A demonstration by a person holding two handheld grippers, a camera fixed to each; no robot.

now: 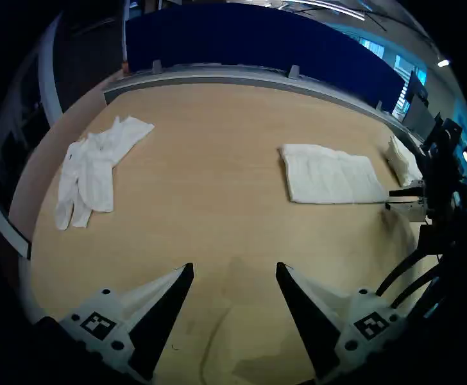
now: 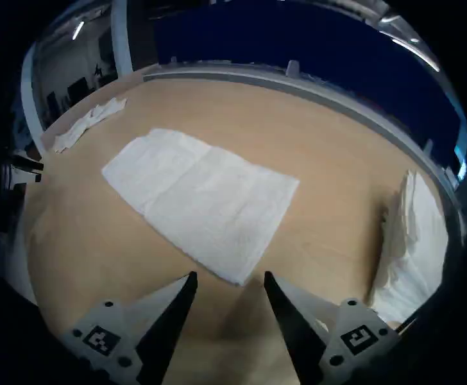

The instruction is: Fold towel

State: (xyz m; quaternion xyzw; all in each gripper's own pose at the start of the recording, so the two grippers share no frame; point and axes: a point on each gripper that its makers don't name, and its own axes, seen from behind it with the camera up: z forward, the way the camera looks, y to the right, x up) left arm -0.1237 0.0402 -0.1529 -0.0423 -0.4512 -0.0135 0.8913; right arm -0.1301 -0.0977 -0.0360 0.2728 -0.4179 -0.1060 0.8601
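Observation:
A white towel (image 1: 333, 174) lies flat on the wooden table (image 1: 220, 160), folded into a long rectangle. In the right gripper view the same towel (image 2: 198, 199) stretches away to the upper left, and its near corner lies just ahead of my right gripper (image 2: 229, 276). That gripper is open and holds nothing. From the left gripper view the right gripper (image 1: 397, 197) is at the towel's right end. My left gripper (image 1: 233, 266) hovers open over bare wood, well short of the towel.
A crumpled white cloth (image 1: 95, 170) lies at the table's far left, also small in the right gripper view (image 2: 89, 122). A stack of white towels (image 2: 413, 244) sits at the right edge. A grey rail and blue partition (image 1: 253, 38) close the far side.

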